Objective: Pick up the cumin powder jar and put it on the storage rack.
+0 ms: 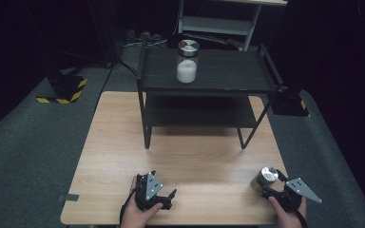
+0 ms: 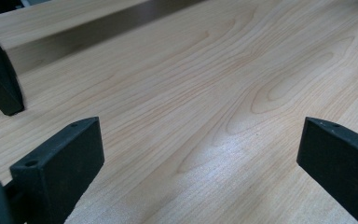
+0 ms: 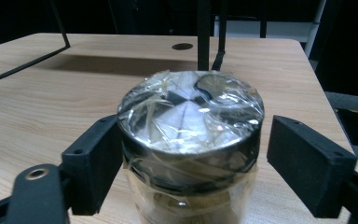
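Note:
A glass jar [image 1: 266, 176] with a shiny metal lid wrapped in clear tape stands near the table's front right corner. My right gripper [image 1: 265, 186] reaches it from the front edge, one jaw on either side of the lid. In the right gripper view the jar [image 3: 191, 121] sits between the two black jaws of the right gripper [image 3: 194, 154], and both pads lie against its sides. My left gripper [image 1: 170, 198] rests low near the front edge at centre left. In its own view the left gripper [image 2: 200, 158] stands wide open over bare wood with nothing between the jaws.
A black two-level rack [image 1: 204, 83] stands at the back of the wooden table [image 1: 119, 142]. On its top shelf is a second jar [image 1: 187, 61], half full of white powder. A rack leg [image 2: 0, 84] is to the left gripper's left. Grey carpet surrounds the table.

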The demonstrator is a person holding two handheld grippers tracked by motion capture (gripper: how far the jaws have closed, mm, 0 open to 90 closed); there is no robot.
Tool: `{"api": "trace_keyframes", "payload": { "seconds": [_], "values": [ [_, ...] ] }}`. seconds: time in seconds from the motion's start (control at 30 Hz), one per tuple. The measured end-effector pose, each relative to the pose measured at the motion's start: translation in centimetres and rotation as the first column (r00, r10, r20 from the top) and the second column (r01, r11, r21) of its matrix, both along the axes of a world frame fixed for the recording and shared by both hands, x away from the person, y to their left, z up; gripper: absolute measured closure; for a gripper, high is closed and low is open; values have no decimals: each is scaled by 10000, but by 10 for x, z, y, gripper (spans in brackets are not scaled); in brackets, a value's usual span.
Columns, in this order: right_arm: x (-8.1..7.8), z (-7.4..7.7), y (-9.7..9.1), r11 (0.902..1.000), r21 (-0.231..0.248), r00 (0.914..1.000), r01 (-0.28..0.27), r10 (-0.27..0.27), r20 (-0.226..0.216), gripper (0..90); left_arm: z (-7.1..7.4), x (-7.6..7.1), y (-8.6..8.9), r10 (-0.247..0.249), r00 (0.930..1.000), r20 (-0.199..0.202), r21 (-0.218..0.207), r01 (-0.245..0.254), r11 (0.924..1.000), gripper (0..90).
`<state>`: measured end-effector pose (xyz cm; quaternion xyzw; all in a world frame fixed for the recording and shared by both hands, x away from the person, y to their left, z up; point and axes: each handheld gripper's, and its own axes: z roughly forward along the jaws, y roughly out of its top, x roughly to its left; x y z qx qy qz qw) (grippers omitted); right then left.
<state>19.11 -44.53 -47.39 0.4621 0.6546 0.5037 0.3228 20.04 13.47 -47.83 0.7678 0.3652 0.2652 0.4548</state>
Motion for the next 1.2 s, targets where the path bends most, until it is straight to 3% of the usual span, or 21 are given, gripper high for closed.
{"api": "trace_keyframes", "payload": {
  "seconds": [0.27,0.87,1.2],
  "values": [
    [-1,-4,1,9999,-65,9997,-142,143,213,309,0,0,0,10,10000,-15,-15,-10,10000,9],
    [-2,-2,6,9998,-182,9997,36,-32,228,321,-1,0,2,15,10000,-37,-158,-16,9999,9],
    [-5,0,7,9999,-31,9985,165,-163,528,321,1,2,1,-33,10000,-84,-22,33,10000,9]
  ]
}}
